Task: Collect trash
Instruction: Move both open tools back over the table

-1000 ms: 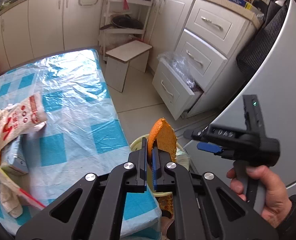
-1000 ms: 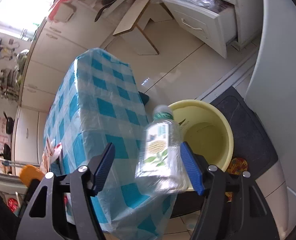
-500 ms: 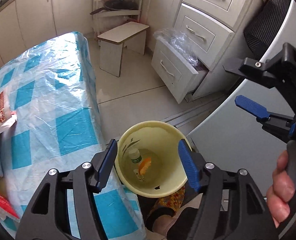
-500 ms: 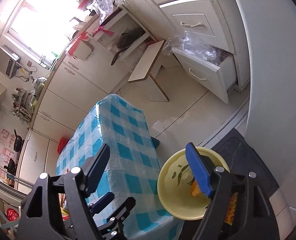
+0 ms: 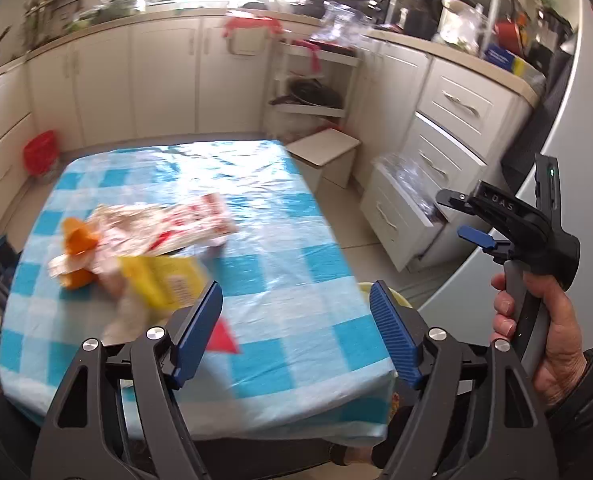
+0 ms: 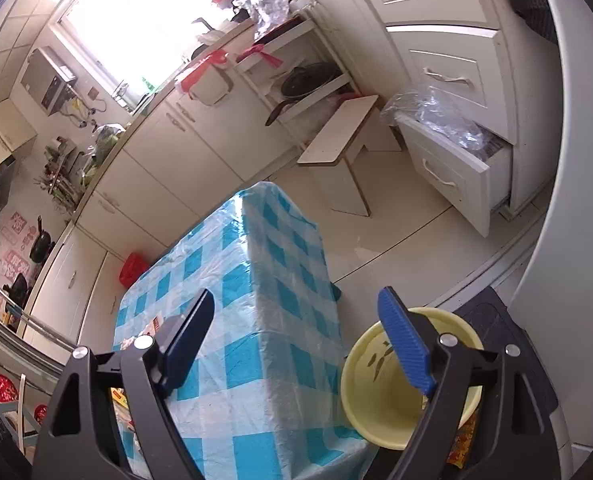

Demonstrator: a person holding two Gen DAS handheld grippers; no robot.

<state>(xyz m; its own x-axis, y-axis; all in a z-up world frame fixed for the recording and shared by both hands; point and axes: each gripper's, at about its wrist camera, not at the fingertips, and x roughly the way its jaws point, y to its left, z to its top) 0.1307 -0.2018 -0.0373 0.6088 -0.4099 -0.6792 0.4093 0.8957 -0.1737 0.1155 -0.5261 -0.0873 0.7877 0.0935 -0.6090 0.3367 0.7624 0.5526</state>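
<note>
Trash pile: a heap of wrappers (image 5: 164, 228), orange peel (image 5: 78, 246) and a yellow packet (image 5: 164, 280) lies on the left half of the checked table (image 5: 280, 240), blurred in the left wrist view, so single pieces are hard to tell apart.
Direction from jaws: the pile sits ahead and to the left of the left gripper (image 5: 296, 326); the yellow packet is the nearest piece, just beyond the left finger.
Long axis: the heap seems to run roughly from the peel at the left toward the red-and-white wrapper at the right, across the gripper's line of reach.
Nearer hand: judged to be the left; the right gripper (image 5: 496, 232) is held up off the table's right edge, well apart from the pile.
Left jaws: spread wide, nothing between them.
Right jaws: also spread wide and empty in the right wrist view (image 6: 296, 346).
Bin: the yellow bucket (image 6: 360, 400) stands on the floor just beside the table's corner; its contents are hidden by the right finger.
Open drawer: the drawer (image 6: 452, 160) holds crumpled clear plastic.
</note>
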